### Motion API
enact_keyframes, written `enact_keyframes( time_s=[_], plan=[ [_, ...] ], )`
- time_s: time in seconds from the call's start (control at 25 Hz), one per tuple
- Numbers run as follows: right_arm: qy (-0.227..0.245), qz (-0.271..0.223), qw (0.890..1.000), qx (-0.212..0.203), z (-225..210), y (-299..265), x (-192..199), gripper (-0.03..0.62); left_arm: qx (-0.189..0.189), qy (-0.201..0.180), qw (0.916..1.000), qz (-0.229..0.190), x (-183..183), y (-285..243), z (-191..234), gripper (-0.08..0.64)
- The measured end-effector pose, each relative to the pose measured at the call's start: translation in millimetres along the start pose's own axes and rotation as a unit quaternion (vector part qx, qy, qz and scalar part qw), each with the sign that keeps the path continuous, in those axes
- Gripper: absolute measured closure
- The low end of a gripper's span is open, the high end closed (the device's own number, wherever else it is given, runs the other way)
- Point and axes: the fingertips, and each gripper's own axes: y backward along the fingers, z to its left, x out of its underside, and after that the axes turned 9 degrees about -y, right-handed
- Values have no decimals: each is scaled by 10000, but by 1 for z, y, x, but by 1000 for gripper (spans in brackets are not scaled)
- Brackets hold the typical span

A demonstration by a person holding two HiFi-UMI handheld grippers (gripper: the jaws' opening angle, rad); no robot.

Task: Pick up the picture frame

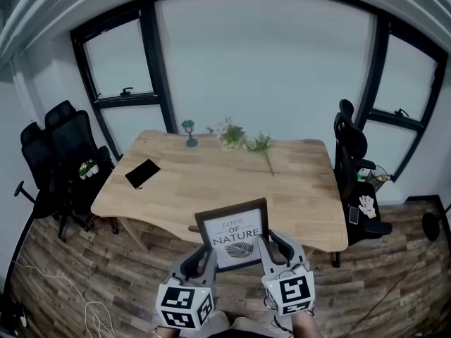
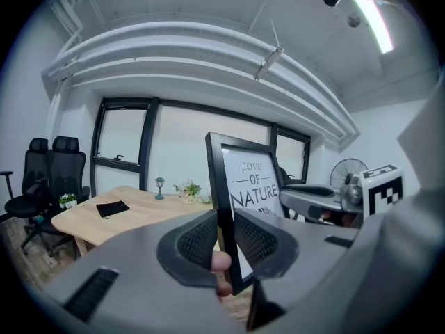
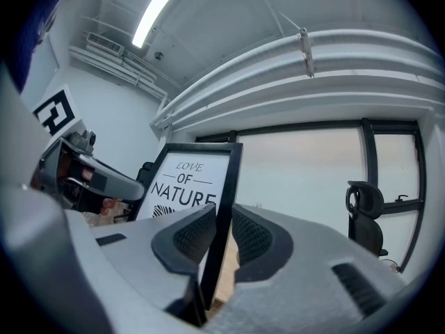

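Observation:
A black picture frame (image 1: 233, 234) with a white "LOVE OF NATURE" print hangs upright in the air, off the wooden table (image 1: 211, 185), in front of its near edge. My left gripper (image 1: 206, 260) is shut on the frame's left side bar (image 2: 221, 207), its pads pressing both faces. The right gripper (image 1: 266, 251) is shut on the right side bar (image 3: 224, 218) in the same way. Both gripper views show the frame (image 2: 247, 186) edge-on between the jaws, the print (image 3: 182, 186) facing me.
On the table lie a black phone (image 1: 142, 172), a small teal lamp figure (image 1: 189, 132) and artificial flowers (image 1: 243, 141). Black office chairs stand at the left (image 1: 60, 160) and right (image 1: 352, 160). Cables run over the wooden floor (image 1: 77, 287) at the lower left.

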Motion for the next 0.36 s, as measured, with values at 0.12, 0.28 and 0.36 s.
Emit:
enact_keyframes(
  time_s=[0.12,0.28,0.36],
  plan=[
    [-1,20,10000,28,7,-4,0,520,17,12,10000,-7,1,3,8,492],
    [-33,57,10000,51,20,-15,-1,520,24,67,10000,1,5,4,24,493],
    [3,88,9999,123,24,-20,-4,520,35,104,9999,20,7,4,32,492]
  ],
)
